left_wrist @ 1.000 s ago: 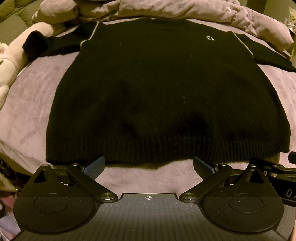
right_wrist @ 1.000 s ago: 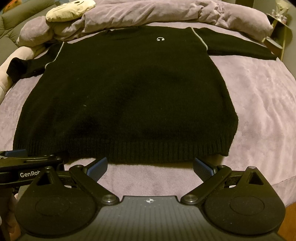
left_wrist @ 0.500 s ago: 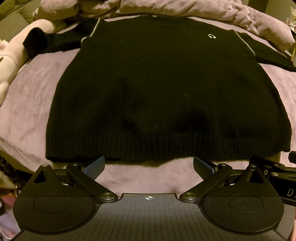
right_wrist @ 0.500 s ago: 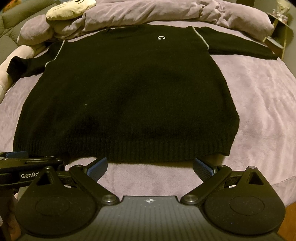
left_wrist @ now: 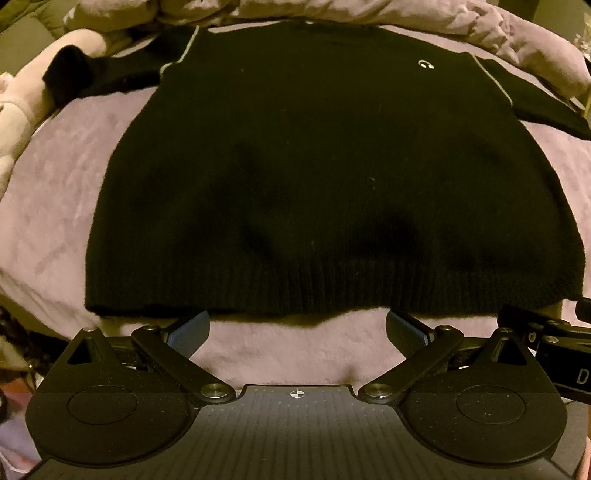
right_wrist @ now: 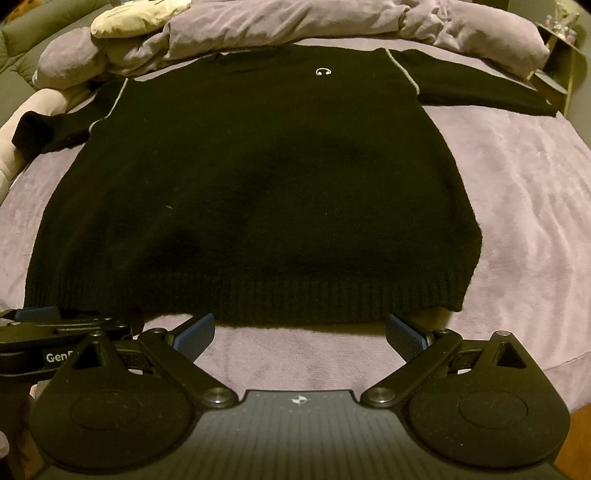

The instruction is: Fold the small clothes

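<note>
The sweater (left_wrist: 332, 177) lies flat on the bed (right_wrist: 517, 206), its far cuffs and collar indistinct, while the left gripper (left_wrist: 297, 328) and right gripper (right_wrist: 300, 328) stand wide apart, empty, near its hem.

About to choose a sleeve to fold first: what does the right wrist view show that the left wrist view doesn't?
Only the right wrist view shows the black sleeve's full length to its cuff, lying flat on the mauve bedspread, plus a cream cushion on the bunched duvet.

Only the left wrist view shows the pale pink plush toy beside the other sleeve's cuff.

Both show the black knitted sweater spread flat, hem nearest, and both hand-held grippers open just short of the hem: left hand-held gripper, right hand-held gripper.
</note>
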Tool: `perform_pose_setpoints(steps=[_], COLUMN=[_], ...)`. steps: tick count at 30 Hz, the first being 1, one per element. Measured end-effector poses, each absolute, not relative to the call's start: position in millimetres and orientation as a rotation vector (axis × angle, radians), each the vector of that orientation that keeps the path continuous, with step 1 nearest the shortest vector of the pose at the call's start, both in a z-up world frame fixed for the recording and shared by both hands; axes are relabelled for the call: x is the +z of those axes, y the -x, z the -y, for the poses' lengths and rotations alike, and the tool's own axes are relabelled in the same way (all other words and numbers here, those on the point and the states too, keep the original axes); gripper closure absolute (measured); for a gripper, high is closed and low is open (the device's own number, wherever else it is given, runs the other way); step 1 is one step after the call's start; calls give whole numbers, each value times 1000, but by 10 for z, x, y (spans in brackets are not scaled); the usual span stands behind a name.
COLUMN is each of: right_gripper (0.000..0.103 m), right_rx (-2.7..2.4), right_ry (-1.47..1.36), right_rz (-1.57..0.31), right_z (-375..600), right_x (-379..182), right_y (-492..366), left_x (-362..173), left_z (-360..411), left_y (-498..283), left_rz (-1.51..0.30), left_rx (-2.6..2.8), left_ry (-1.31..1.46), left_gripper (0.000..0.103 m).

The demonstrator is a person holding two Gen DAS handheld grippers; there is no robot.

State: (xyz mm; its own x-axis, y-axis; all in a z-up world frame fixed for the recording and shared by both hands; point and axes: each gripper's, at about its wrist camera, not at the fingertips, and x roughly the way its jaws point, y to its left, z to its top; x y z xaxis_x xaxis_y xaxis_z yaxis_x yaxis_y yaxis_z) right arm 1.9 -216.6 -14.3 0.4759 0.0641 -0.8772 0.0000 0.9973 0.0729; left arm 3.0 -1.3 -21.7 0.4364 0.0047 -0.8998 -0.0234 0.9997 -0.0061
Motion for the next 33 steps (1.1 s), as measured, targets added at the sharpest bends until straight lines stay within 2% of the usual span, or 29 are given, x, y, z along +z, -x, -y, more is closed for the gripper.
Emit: perform_pose_setpoints(steps=[33], right_gripper=[4], right_rx=[34], right_ry=[-105], right_rz=[-1130], right_z=[2233], right_x=[-359], right_y=[-263], left_x=[-356], left_z=[28], left_y=[-229], left_rz=[-1166], left_rx=[26], left_ry=[8], left_gripper=[0])
